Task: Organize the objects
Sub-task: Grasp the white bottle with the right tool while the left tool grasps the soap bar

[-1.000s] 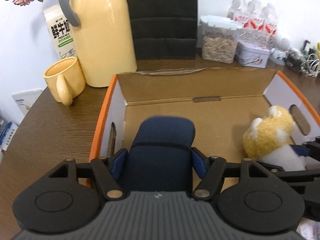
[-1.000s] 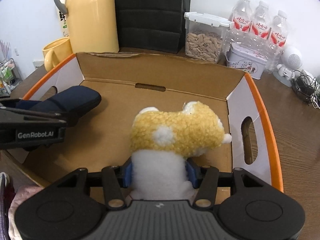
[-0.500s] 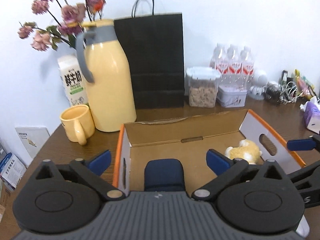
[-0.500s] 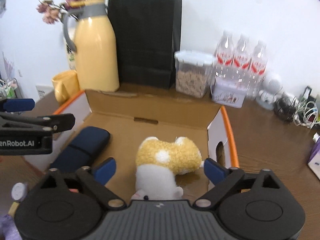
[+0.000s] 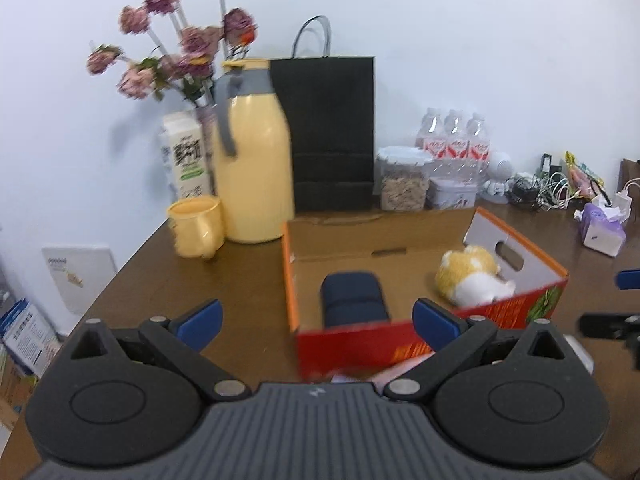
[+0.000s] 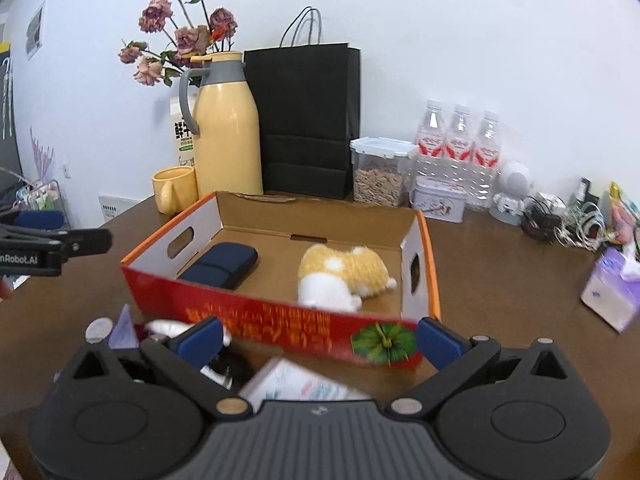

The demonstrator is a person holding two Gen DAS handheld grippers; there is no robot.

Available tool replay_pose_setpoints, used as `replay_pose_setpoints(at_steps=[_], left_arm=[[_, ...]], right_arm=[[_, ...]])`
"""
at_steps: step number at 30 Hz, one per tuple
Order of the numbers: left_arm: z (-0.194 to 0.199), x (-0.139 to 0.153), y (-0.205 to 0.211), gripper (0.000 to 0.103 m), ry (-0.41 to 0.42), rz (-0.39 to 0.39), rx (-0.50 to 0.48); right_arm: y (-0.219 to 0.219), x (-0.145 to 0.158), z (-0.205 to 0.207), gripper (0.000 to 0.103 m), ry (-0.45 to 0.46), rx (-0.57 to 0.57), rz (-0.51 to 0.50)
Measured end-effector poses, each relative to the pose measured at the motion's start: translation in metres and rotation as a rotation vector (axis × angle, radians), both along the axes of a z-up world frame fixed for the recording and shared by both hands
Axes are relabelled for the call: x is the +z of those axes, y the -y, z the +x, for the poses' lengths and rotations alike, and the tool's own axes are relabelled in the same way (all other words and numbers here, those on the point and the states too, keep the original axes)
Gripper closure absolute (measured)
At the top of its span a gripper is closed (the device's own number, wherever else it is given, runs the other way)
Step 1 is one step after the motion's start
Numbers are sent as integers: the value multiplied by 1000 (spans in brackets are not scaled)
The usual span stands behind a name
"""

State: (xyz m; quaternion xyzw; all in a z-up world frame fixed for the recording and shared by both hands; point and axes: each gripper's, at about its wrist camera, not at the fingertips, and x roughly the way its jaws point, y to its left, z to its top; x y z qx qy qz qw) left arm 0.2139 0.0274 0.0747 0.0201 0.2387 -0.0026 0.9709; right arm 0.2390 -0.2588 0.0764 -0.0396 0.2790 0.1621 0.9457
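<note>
An open cardboard box with a red front wall [image 6: 280, 316] and an orange rim [image 5: 290, 280] stands on the brown table. A navy case [image 5: 354, 298] [image 6: 220, 264] lies in its left half. In the right half lies a yellow and white plush toy [image 5: 468, 276] [image 6: 344, 274]. My left gripper [image 5: 316, 316] is open and empty, hanging before the box's front wall. My right gripper [image 6: 319, 337] also holds nothing; its jaws are opening, near their widest. Small loose items lie in front of the box under it, among them a printed white card [image 6: 296, 384].
A yellow thermos [image 6: 226, 128], yellow mug [image 6: 174, 194], milk carton [image 5: 186, 156], flowers and a black paper bag [image 6: 306, 120] stand behind the box. A seed jar [image 6: 380, 174], water bottles [image 6: 460, 140], a tin [image 6: 438, 204], cables [image 6: 560, 224] and a tissue pack [image 6: 612, 292] fill the right.
Both grippers let go, the left of the navy case and the right of the plush toy, and opened wide. Both pulled back and up out of the box.
</note>
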Motion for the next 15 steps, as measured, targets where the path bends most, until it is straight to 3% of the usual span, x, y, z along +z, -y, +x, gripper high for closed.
replay_pose_setpoints(at_steps=[15], left_arm=[[-61,-48,-44,0,-126,-16,101]], right_arm=[[7,-47,-62,0,-75,-41,0]])
